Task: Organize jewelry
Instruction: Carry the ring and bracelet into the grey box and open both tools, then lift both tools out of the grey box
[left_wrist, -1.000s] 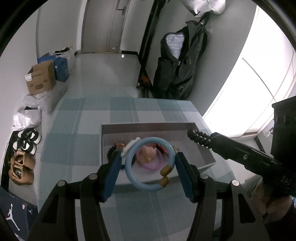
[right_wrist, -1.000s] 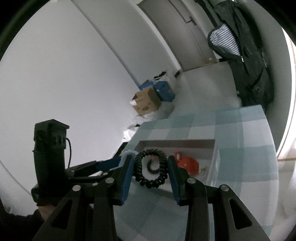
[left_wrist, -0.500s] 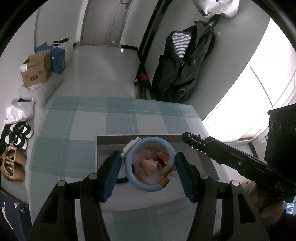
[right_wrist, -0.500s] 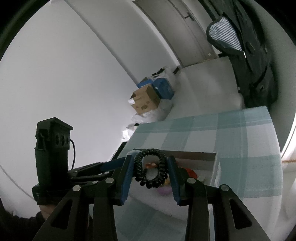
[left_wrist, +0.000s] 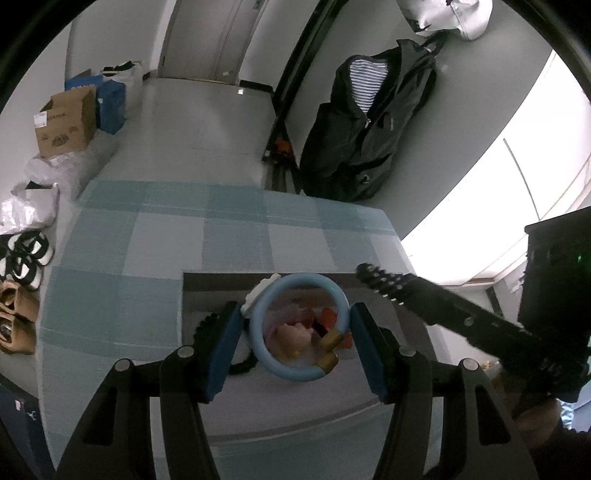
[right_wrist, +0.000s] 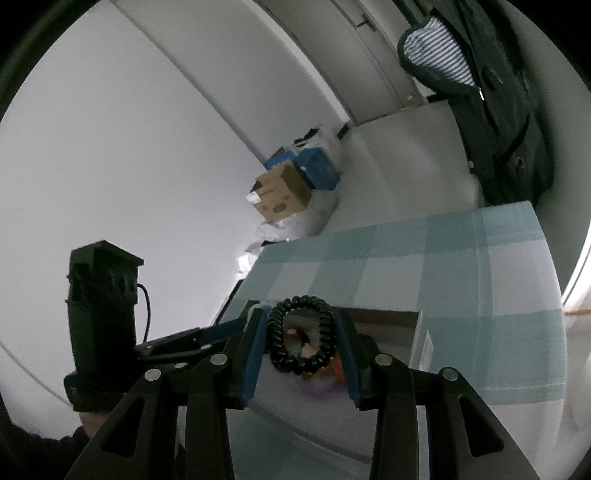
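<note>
My left gripper (left_wrist: 295, 325) is shut on a light blue bangle (left_wrist: 343, 306) with gold end caps and a white flower charm, held over a shallow grey box (left_wrist: 192, 295). Pink, red and purple pieces lie in the box beneath the bangle, and a black coil tie (left_wrist: 240, 363) rests by my left finger. In the right wrist view my right gripper (right_wrist: 301, 338) is shut on a black spiral hair tie (right_wrist: 325, 314), above the same grey box (right_wrist: 419, 343). The right gripper's fingers with that black tie (left_wrist: 373, 277) reach in from the right in the left wrist view.
The box sits on a table with a blue-and-white checked cloth (left_wrist: 236, 236). On the floor beyond are cardboard and blue boxes (left_wrist: 66, 118), white bags and shoes (left_wrist: 18, 295). A dark jacket (left_wrist: 362, 133) hangs on the wall behind the table.
Both grippers have moved forward and down over the grey box, which now lies closer and lower in both views. Each still grips its own ring.
</note>
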